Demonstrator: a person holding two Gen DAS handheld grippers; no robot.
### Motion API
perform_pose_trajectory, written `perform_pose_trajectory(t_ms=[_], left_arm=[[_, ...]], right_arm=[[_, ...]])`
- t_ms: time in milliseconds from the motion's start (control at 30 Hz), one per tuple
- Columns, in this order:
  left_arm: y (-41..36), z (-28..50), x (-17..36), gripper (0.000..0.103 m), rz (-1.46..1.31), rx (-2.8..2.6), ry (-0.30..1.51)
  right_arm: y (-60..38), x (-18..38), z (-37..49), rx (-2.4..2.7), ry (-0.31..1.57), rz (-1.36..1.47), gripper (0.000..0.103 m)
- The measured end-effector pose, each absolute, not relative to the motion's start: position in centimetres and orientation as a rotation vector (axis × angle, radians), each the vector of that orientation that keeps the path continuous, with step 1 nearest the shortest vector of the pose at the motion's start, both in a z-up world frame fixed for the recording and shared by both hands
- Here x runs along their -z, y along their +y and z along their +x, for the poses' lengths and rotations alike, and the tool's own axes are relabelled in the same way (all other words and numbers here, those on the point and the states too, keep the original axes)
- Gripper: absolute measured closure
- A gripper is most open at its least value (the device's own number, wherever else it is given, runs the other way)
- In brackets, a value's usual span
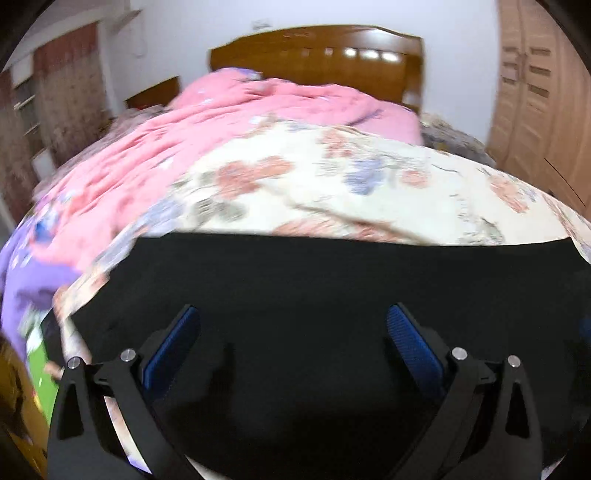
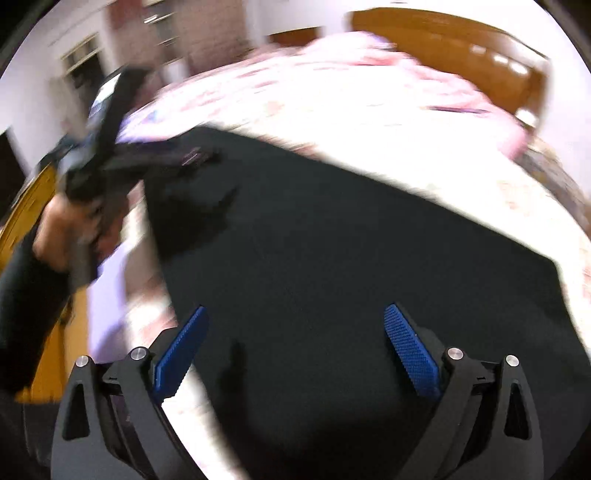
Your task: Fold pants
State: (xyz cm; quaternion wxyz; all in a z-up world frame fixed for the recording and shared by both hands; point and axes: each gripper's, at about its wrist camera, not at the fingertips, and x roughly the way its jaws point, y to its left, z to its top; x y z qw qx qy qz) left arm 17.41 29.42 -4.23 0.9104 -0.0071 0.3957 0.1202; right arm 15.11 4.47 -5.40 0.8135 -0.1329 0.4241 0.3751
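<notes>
1. The left gripper stands with its jaws spread wide; its blue pads flank bare black cloth and press on nothing.
2. Under and ahead of it lie the black pants, spread flat over the near part of the bed, with their far edge running almost straight across the left wrist view.
3. The right gripper also stands wide apart, its ribbed blue pads clear of the cloth, so nothing is held.
4. In the right wrist view the pants show as a broad dark sheet slanting from upper left to lower right, with a corner at the right.
5. Beyond the pants is a cream floral quilt, and the pants lie on it.
6. Behind that is a pink blanket, bunched towards the wooden headboard.
7. A purple cloth hangs at the left edge of the bed.
8. In the right wrist view the left gripper appears blurred at the upper left, above the pants' far corner, held by a hand in a dark sleeve.
9. A pale wooden wardrobe stands to the right of the bed, against a white wall.
10. Both views are smeared by motion, the right one more so.
</notes>
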Motion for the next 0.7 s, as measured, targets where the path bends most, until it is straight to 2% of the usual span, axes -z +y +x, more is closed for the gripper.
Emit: perform_pose_trajectory(t_ms=[133,233,467,533,700], left_arm=[[27.8,21.8,6.7,0.002,0.061,-0.255,0.9],[29.9,21.9,8.1,0.001,-0.072,-0.23,0.912],[30.4,21.5,8.5,0.001,-0.101,-0.235,0.913],[30.5,21.6,8.5,0.001,-0.107,-0.235,0.912],[30.4,21.5,8.6,0.001,-0.105,-0.235,0.911]], right_arm=[[3.0,6.8,21.9,-0.638,0.931,-0.248,0.008],[0.8,8.4,25.1,-0.604,0.952,-0.222,0.007],[-0.5,7.1,24.6,-0.561,0.887,-0.217,0.006],[-1.9,8.3,25.5,-0.517,0.911,-0.211,0.004],[-3.6,6.4,23.9,-0.446,0.912,-0.206,0.005]])
